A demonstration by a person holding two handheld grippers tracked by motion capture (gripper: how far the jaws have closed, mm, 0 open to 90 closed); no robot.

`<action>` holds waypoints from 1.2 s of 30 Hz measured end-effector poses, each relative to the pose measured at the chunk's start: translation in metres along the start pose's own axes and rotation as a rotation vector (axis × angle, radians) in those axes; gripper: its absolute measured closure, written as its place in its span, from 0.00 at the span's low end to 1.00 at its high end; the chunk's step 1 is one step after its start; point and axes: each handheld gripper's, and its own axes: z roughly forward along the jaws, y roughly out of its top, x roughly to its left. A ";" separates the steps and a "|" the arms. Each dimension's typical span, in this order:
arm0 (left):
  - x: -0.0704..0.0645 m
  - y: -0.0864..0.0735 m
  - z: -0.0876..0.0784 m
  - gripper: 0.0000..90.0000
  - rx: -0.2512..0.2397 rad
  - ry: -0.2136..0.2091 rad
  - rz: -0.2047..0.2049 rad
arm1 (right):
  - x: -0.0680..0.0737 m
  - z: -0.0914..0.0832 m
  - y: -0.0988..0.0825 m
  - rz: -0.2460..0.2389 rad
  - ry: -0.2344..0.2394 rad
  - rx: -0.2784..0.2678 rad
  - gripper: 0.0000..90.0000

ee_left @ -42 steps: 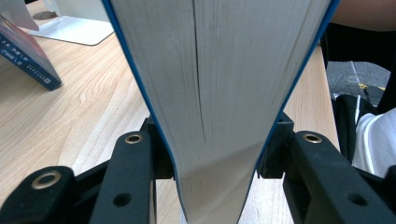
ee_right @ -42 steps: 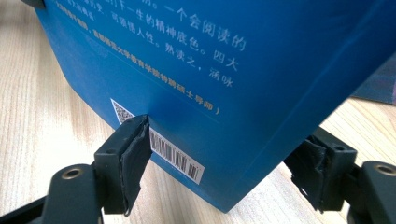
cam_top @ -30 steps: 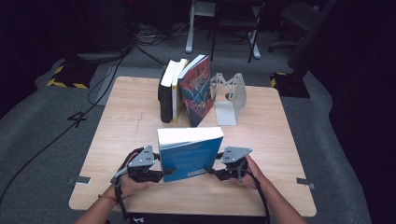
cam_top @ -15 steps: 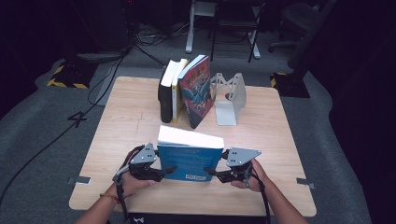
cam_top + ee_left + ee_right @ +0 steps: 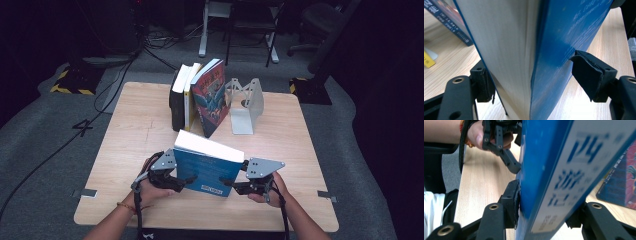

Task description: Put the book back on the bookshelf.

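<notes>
Near the front edge of the table (image 5: 125,150), I keep a blue book (image 5: 207,172) standing on edge between my two grippers.

My right gripper (image 5: 231,186) is clamped on the book's spine end: in the right gripper view both pads press its covers, and the jaws have just been closing. My left gripper (image 5: 187,180) has the page end between its jaws, which have just been opening; in the left gripper view one pad (image 5: 485,85) rests at the back cover while the other (image 5: 589,75) only brushes the blue front cover with its corner, so this grip is let go. Farther back a white metal bookend (image 5: 245,105) stands just right of three upright books (image 5: 197,100), the nearest one leaning. Bare wood lies between them and my book.
</notes>
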 end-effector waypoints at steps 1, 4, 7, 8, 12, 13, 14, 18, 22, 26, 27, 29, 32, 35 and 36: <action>0.000 0.001 0.002 0.28 -0.001 -0.003 0.002 | 0.000 -0.002 0.001 0.010 -0.003 -0.004 0.61; -0.001 0.005 0.009 0.27 -0.001 -0.008 0.001 | -0.002 -0.006 0.001 0.016 -0.006 -0.004 0.63; -0.001 0.009 0.016 0.26 -0.004 -0.016 0.001 | -0.003 -0.011 0.001 0.013 -0.017 0.005 0.63; -0.001 0.010 0.018 0.25 -0.005 -0.018 0.002 | -0.003 -0.013 0.001 0.017 -0.020 0.005 0.64; -0.001 0.014 0.026 0.24 -0.005 -0.029 0.000 | -0.003 -0.018 0.000 0.025 -0.041 0.006 0.64; -0.001 0.015 0.029 0.24 -0.006 -0.031 0.000 | -0.003 -0.019 0.000 0.024 -0.047 0.007 0.64; -0.002 0.017 0.031 0.24 -0.007 -0.030 0.001 | -0.003 -0.021 0.000 0.025 -0.053 0.009 0.64; -0.005 0.022 0.040 0.24 -0.003 -0.039 0.004 | -0.006 -0.028 0.000 0.032 -0.066 0.006 0.64; -0.006 0.026 0.047 0.24 -0.006 -0.048 0.006 | -0.008 -0.034 0.001 0.033 -0.076 0.021 0.64; -0.009 0.032 0.055 0.24 0.001 -0.065 0.008 | -0.012 -0.044 0.005 0.061 -0.080 0.026 0.63; -0.010 0.032 0.056 0.24 0.001 -0.066 0.008 | -0.012 -0.047 0.008 0.069 -0.083 0.022 0.62; -0.010 0.033 0.059 0.24 -0.004 -0.070 0.006 | -0.012 -0.051 0.014 0.082 -0.096 0.024 0.61; -0.011 0.034 0.060 0.23 -0.004 -0.072 0.001 | -0.012 -0.053 0.019 0.088 -0.105 0.035 0.60; -0.011 0.034 0.060 0.23 -0.003 -0.073 0.000 | -0.013 -0.055 0.024 0.101 -0.100 0.054 0.58; -0.011 0.034 0.060 0.23 -0.001 -0.073 -0.001 | -0.014 -0.056 0.025 0.099 -0.088 0.049 0.57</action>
